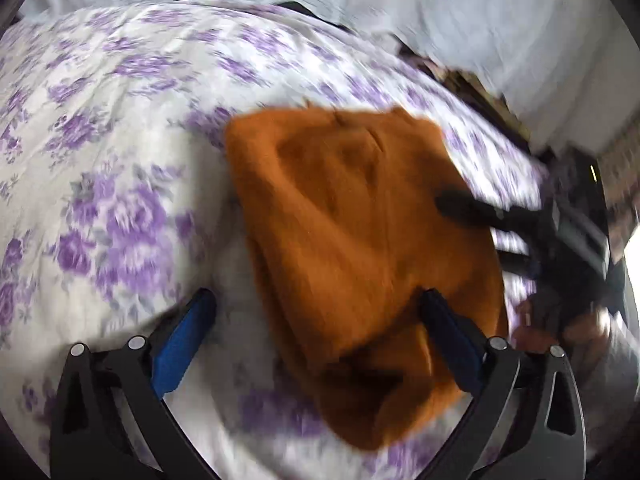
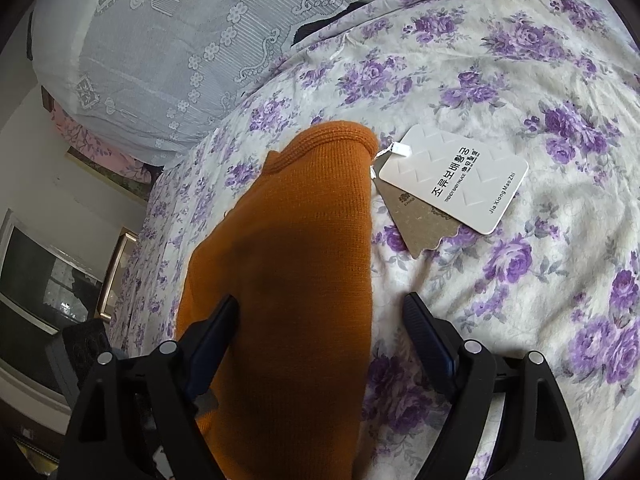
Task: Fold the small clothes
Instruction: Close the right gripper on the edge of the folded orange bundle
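Note:
An orange knit garment (image 1: 352, 248) lies folded on a bed sheet with purple flowers (image 1: 120, 160). In the left wrist view my left gripper (image 1: 316, 300) is open just above the garment's near end, its right finger over the cloth. My right gripper (image 1: 472, 216) shows there at the garment's right edge, blurred. In the right wrist view my right gripper (image 2: 320, 308) is open, straddling the orange garment (image 2: 296, 264), its left finger over the cloth. A white hang tag (image 2: 456, 180) and a brown tag (image 2: 416, 220) lie beside the garment's collar end, attached by a string.
The flowered sheet (image 2: 520, 80) spreads to the right. A lace-covered pile of bedding (image 2: 168, 48) sits at the bed's far end. The bed edge (image 2: 160, 216) and furniture (image 2: 44, 288) lie to the left in the right wrist view.

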Available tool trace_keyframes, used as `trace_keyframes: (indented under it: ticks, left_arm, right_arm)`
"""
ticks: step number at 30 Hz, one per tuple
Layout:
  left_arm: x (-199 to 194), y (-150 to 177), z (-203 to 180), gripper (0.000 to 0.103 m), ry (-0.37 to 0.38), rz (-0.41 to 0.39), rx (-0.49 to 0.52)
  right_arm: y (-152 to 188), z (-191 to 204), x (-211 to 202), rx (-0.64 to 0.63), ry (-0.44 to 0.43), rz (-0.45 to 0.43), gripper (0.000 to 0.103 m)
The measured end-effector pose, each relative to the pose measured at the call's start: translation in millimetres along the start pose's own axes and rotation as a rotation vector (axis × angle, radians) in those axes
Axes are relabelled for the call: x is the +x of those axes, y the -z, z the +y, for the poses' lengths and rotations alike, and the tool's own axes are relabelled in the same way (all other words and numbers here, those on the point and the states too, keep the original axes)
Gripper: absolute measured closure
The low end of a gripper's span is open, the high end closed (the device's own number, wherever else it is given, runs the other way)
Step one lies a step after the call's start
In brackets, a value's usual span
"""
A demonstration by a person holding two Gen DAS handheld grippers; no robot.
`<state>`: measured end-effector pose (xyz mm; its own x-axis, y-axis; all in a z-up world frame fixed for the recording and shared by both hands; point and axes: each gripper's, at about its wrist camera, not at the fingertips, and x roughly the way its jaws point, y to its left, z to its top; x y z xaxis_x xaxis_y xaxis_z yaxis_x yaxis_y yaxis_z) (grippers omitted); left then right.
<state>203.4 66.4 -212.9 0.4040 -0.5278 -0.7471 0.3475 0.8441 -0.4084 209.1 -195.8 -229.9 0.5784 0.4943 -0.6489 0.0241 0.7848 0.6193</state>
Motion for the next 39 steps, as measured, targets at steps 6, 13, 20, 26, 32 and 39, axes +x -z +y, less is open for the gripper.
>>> trace_keyframes:
  ticks: [6,13,20,26,32,39]
  left_arm:
    - [22,-48,-4,0.004,0.178,0.021,-0.059]
    - [36,-34,-5,0.004,0.214,0.042,0.000]
    - [41,-44,-19,0.021,0.135,0.053,0.041]
    - [42,-49,-7,0.030,0.085,0.065,-0.056]
    - [41,-44,2,0.028,0.124,0.047,-0.113]
    - [42,-49,9,0.023,0.163,0.079,-0.174]
  right_arm:
    - [-9,-13,-4,0.098,-0.062,0.011,0.022]
    - [-14,-12,9,0.074,-0.076,0.020,0.044]
    - [-12,-2,8,0.060,-0.047,0.003,0.057]
    - [-11,0,10,0.056,-0.007,0.006,0.057]
    - [-11,-8,14,0.082,-0.031,0.012,0.055]
    - [-10,-9,14,0.088,-0.043,0.006,0.054]
